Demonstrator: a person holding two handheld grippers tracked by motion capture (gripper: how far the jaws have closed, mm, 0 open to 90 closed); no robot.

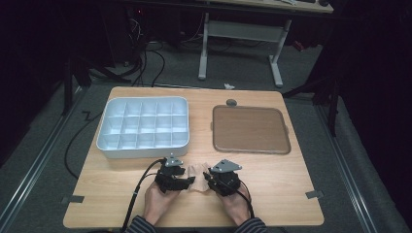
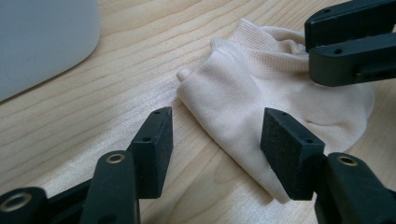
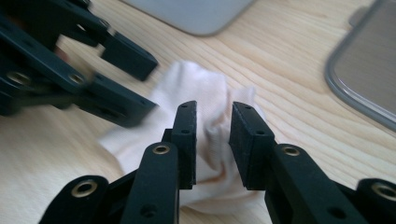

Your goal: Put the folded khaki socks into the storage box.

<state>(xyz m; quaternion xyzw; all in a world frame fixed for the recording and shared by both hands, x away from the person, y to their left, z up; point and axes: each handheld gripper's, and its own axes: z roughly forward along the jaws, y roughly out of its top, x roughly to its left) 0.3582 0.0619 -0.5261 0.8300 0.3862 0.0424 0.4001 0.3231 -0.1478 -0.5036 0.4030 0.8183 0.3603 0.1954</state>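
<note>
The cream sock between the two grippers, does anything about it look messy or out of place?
The cream knitted sock lies crumpled and folded over on the light wooden table, not flat. The white compartment tray and brown flat tray sit square and undisturbed. Nothing is spilled or damaged.

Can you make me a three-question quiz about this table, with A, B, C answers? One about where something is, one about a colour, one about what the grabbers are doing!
1. Where does the sock lie?
A. in the white box
B. on the brown tray
C. on the table between the grippers

2. What colour is the divided box?
A. white
B. red
C. black

3. How do the left gripper's jaws stand?
A. clamped on the tray
B. open, spread apart
C. shut tight

Answers: 1 C, the high view shows it on bare wood between both hands. 2 A, its walls are white. 3 B, a wide gap shows between its pads.
</note>
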